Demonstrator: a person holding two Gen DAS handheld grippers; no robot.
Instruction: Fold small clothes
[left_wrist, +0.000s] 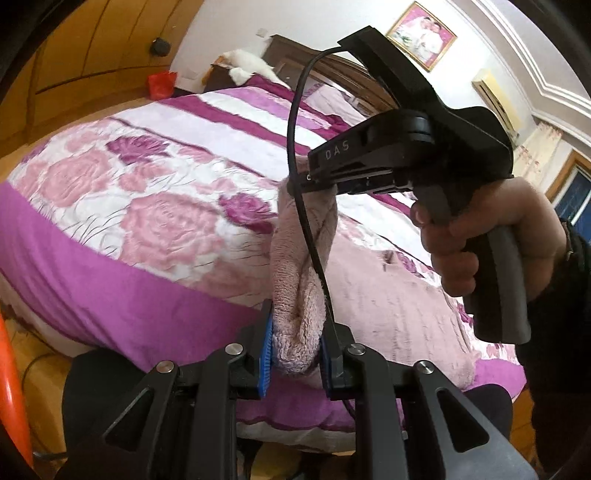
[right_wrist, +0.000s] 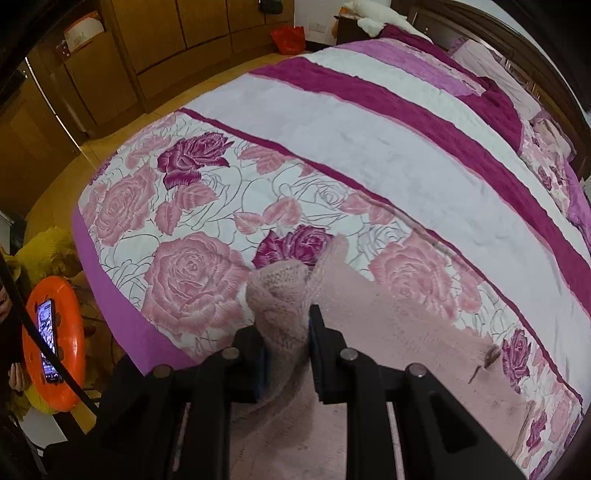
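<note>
Left gripper (left_wrist: 295, 354), foreground of the left wrist view: blue pads (left_wrist: 266, 354) clamped on bunched pink fabric. Right gripper (left_wrist: 301, 181), above it and angled downward, is carried in a hand (left_wrist: 487, 236) wrapped around its pistol grip; its jaws likewise pinch fabric.

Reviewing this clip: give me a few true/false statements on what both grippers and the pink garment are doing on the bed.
1. The left gripper is clamped on the fuzzy pink garment. True.
2. The right gripper is empty. False: it pinches a bunched part of that garment.
3. The garment lies wholly flat on the bed. False: the gripped edge is lifted.
4. A phone rests on an orange stool. True.
</note>
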